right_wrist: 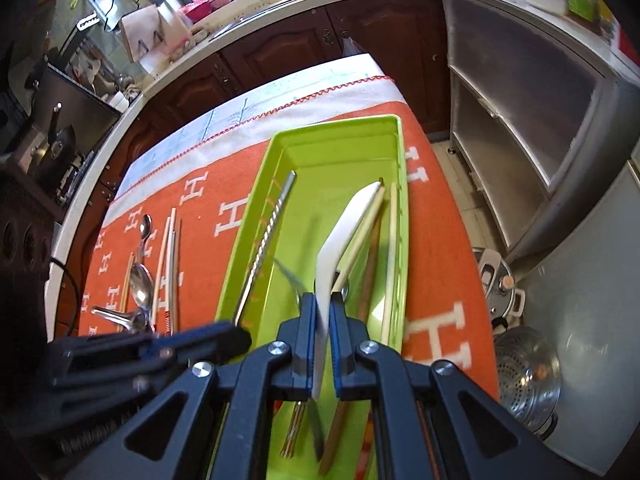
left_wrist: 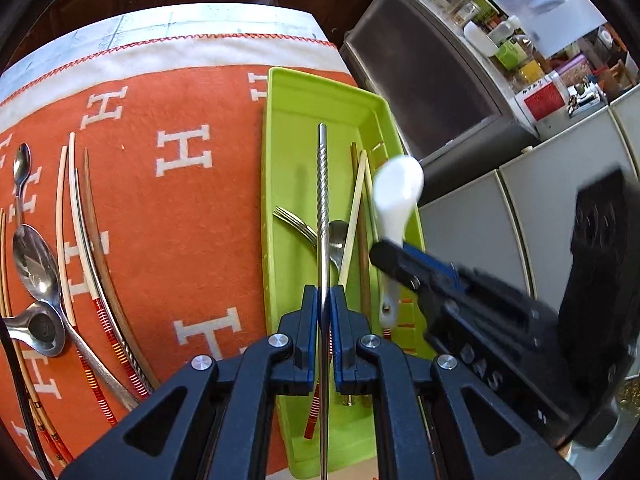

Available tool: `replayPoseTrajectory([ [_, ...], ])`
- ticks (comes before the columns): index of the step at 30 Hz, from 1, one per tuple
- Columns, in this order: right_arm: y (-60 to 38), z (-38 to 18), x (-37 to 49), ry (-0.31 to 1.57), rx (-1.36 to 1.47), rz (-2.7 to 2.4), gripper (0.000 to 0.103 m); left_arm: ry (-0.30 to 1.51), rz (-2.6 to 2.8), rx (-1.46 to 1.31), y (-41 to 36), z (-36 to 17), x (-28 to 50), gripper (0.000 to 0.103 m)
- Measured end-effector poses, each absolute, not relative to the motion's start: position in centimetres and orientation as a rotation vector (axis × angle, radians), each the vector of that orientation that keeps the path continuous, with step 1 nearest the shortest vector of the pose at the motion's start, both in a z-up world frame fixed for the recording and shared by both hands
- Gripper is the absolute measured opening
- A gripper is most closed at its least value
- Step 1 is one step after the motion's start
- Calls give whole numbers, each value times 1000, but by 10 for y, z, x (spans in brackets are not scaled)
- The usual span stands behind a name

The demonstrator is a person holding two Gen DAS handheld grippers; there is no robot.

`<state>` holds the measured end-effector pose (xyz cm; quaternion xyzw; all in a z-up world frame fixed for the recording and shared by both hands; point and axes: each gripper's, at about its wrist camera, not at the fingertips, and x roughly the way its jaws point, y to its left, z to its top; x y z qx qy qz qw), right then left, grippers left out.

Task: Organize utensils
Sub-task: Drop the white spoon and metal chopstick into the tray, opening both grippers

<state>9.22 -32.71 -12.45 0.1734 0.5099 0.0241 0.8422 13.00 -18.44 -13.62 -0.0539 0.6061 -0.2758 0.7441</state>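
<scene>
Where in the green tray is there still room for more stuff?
The green tray is bare at its far end, beyond the fork and along its left wall. Its right side is crowded with chopsticks.

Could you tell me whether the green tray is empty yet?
No: the green tray already holds a fork and wooden chopsticks.

Steel chopstick clamped between left jaws: bright metal, spiral-ridged toward the tip, smooth and polished lower down. White soup spoon between right jaws: glossy, ceramic or plastic, cannot tell which. Lime-green tray beneath both jaws: smooth plastic, slight sheen. Orange blanket left of the jaws: matt, felt-like cloth, red stitched hem. Metal spoons far left: mirror-polished. Gripper fingers: matt dark plastic, shiny screw heads.
</scene>
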Motion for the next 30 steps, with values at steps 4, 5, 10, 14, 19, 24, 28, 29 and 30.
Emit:
replayPoseTrajectory([
  [4, -327, -131, 109, 1107, 371, 76, 7, 1276, -609, -98, -179, -119, 126, 18],
  [5, -328, -132, 112, 1113, 376, 78, 7, 1250, -599, -84, -176, -113, 123, 22],
  [10, -326, -135, 125, 1124, 377, 69, 7, 1188, -542, -34, -153, -90, 116, 26],
  [14, -325, -132, 127, 1123, 383, 53, 8, 1148, -485, -7, -127, -79, 112, 37],
  [19, -316, -115, 116, 1094, 365, 56, 8, 1112, -409, 6, -94, -72, 104, 45],
  [24, -305, -94, 100, 1055, 356, 62, 8, 1111, -356, -1, -63, -74, 95, 45],
  [28, -290, -79, 87, 1038, 362, 92, 8, 1105, -320, 12, -45, -76, 87, 45],
  [29, -285, -77, 85, 1035, 363, 103, 8, 1103, -309, 16, -39, -77, 85, 45],
  [30, -280, -75, 83, 1034, 362, 114, 8, 1101, -301, 18, -35, -79, 83, 46],
])
